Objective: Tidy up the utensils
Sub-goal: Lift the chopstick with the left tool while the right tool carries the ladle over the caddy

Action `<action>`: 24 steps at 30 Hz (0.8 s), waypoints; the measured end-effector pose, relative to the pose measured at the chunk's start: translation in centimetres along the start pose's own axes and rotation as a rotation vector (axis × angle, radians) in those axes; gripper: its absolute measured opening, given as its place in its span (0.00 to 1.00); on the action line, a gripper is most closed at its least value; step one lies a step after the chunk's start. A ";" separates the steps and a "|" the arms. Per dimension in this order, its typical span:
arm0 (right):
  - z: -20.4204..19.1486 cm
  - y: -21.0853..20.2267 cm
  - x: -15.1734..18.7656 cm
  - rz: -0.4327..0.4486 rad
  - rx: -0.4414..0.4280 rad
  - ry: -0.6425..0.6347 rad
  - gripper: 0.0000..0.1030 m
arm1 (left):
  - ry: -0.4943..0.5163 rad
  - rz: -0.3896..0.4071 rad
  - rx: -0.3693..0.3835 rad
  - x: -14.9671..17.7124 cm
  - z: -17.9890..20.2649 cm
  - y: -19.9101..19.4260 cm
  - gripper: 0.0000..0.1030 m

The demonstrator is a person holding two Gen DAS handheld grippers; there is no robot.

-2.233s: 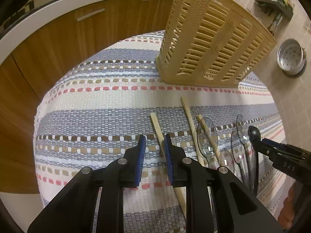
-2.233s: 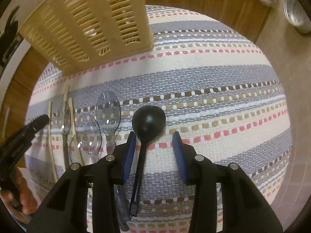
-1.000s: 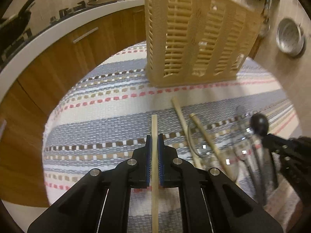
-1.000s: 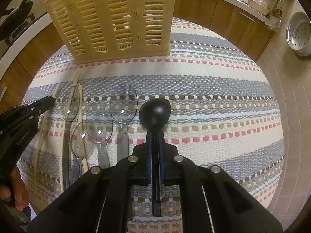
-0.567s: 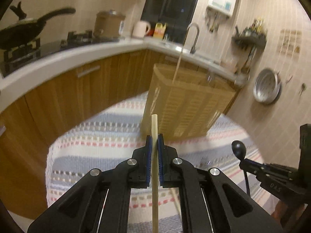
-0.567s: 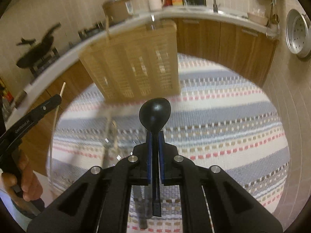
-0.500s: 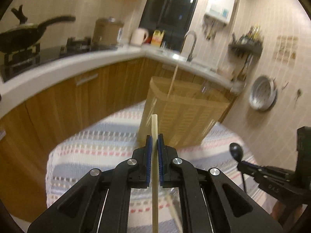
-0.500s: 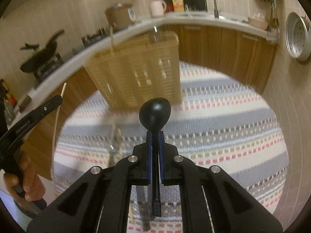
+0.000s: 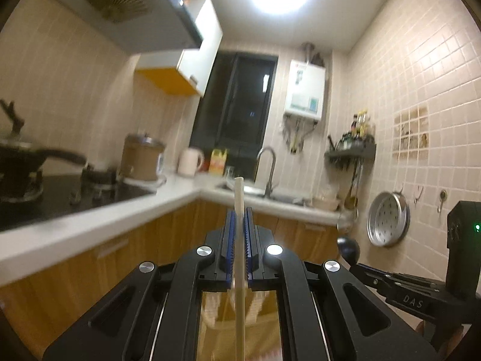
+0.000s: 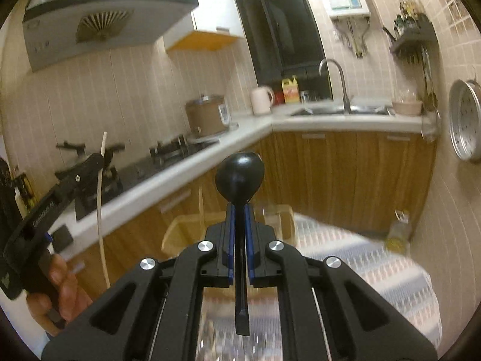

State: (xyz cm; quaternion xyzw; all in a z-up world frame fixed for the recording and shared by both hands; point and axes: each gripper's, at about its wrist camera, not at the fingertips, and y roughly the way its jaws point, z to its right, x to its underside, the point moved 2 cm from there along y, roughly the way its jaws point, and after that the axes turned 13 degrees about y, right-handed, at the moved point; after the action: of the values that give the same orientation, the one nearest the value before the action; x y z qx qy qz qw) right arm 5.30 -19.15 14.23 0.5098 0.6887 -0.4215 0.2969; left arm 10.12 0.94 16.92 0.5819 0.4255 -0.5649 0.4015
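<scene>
My left gripper (image 9: pixel 239 219) is shut on a pale wooden chopstick (image 9: pixel 239 258) and holds it upright, high above the table. The chopstick also shows in the right wrist view (image 10: pixel 100 198). My right gripper (image 10: pixel 239 213) is shut on a black spoon (image 10: pixel 239 177), bowl upward, handle hanging down. The black spoon's bowl shows in the left wrist view (image 9: pixel 348 248). The beige slotted utensil basket (image 10: pixel 180 225) stands below and beyond the right gripper, with a stick upright in it. In the left wrist view the basket (image 9: pixel 216 307) shows only between the gripper's arms.
The striped woven tablecloth (image 10: pixel 375 267) lies below at right. Clear plastic spoons (image 10: pixel 216 340) show blurred beneath the right gripper. A white counter (image 9: pixel 90 219) with stove, pot and sink runs behind; wooden cabinets (image 10: pixel 345 174) stand below it. A metal steamer tray (image 10: pixel 464 120) hangs on the tiled wall.
Both grippers closed on their utensils on the cloth, then lifted and tilted up. The table has dropped out of the left view; the basket now lies below both grippers.
</scene>
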 end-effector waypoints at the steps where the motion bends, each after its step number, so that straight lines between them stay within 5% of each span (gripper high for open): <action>1: 0.1 0.6 -0.6 0.005 -0.016 0.003 0.05 | 0.002 0.030 0.011 -0.4 -0.2 0.6 0.04; 6: 0.9 4.4 -3.6 0.045 -0.025 0.010 0.05 | -0.070 0.105 0.043 -1.2 -2.3 3.9 0.04; 13: 3.0 9.7 -3.8 0.035 -0.005 0.039 0.05 | -0.119 0.102 0.048 0.3 -4.5 8.3 0.04; 24: 4.0 12.2 -1.0 0.053 0.034 -0.010 0.05 | -0.021 0.092 -0.066 3.2 -3.4 9.7 0.04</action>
State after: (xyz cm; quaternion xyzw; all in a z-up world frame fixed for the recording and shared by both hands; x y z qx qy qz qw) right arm 17.16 -21.57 9.80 0.5307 0.6661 -0.4279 0.3026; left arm 20.36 1.26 13.73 0.5814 0.4123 -0.5376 0.4505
